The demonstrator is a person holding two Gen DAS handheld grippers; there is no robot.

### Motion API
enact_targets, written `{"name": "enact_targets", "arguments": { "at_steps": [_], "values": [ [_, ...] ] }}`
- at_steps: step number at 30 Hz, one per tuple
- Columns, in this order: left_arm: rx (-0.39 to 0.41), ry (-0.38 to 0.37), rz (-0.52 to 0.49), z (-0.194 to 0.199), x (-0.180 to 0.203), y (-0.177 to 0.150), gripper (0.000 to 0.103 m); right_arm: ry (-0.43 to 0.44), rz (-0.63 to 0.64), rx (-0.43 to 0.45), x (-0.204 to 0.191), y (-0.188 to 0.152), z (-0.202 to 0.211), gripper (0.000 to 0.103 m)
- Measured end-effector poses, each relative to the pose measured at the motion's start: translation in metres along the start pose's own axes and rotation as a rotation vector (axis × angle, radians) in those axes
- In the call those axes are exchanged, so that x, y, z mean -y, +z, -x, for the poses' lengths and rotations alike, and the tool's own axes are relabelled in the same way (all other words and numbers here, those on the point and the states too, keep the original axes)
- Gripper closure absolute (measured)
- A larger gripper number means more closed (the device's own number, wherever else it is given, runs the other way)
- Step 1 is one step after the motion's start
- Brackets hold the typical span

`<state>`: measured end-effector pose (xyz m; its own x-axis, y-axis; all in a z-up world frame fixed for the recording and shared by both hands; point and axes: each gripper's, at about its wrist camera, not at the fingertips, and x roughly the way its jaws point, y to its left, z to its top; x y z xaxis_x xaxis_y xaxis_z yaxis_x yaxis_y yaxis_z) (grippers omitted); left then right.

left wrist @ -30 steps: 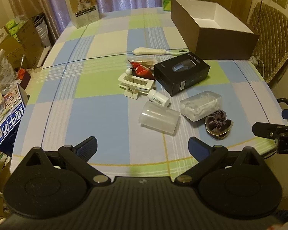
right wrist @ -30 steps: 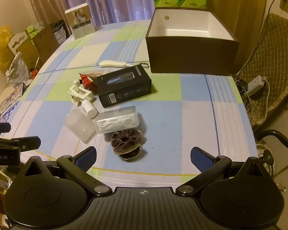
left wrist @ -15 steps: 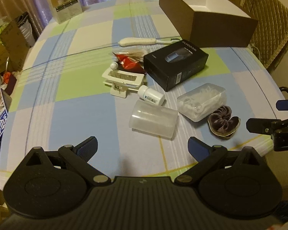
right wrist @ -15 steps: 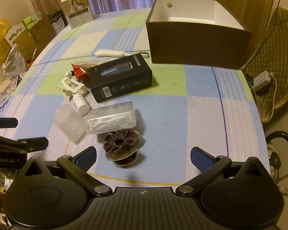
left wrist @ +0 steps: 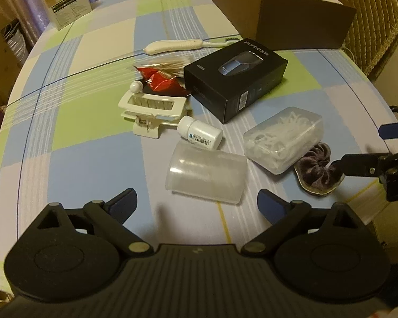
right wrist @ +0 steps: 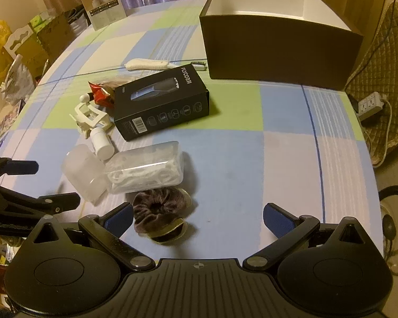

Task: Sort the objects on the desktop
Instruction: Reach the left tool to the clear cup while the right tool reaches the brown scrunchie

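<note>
Checked cloth in blue, green and white covers the tabletop (right wrist: 252, 159); curtains and cardboard boxes behind, quilted chair (right wrist: 379, 79) on the right. Open brown box (right wrist: 278, 39), white inside, sits at the far right of the tabletop, nothing visible in it. Clutter is grouped mid-left: black box (left wrist: 236, 79) lying flat, white brush (left wrist: 183, 45) beyond it, red wrapper (left wrist: 161, 80) touching its left side, white clip (left wrist: 151, 108) in front of the wrapper, small white bottle (left wrist: 201, 132) on its side just beside the clip. Nearer the edge: frosted cup (left wrist: 207, 175) on its side, clear case (left wrist: 284, 137) of white floss picks touching it in the right wrist view, purple scrunchie (right wrist: 159, 209) on a small round dish right in front of the case. A product carton (right wrist: 103, 1) stands upright at the far left edge. Left gripper (left wrist: 196, 204): fingers spread wide, holding nothing, low over the near edge, cup just ahead between them. Right gripper (right wrist: 199, 217): fingers spread wide, holding nothing, left finger (right wrist: 119, 216) just beside the scrunchie; contact can't be confirmed.
</note>
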<state>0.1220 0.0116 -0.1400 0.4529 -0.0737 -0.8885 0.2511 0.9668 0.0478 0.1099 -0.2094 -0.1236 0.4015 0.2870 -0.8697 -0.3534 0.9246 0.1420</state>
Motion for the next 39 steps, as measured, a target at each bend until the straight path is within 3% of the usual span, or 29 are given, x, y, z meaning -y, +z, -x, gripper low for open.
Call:
{"name": "enact_targets", "arguments": {
  "at_steps": [14, 18, 29, 39],
  "values": [
    [-0.029, -0.03, -0.074, -0.034, 0.001, 0.01, 0.02, -0.009, -0.006, -0.042, 0.01, 0.007, -0.012, 0.002],
    [-0.035, -0.048, -0.104, -0.04, 0.003, 0.012, 0.031, -0.006, -0.003, -0.045, 0.01, 0.007, -0.012, 0.002],
    [-0.037, -0.045, -0.048, -0.034, -0.013, 0.005, 0.033, 0.019, 0.028, -0.056, 0.002, 0.004, -0.016, 0.002],
    [-0.052, -0.015, 0.023, -0.027, -0.03, -0.009, 0.033, 0.053, 0.188, -0.045, -0.029, 0.0, -0.034, 0.006]
  ]
}}
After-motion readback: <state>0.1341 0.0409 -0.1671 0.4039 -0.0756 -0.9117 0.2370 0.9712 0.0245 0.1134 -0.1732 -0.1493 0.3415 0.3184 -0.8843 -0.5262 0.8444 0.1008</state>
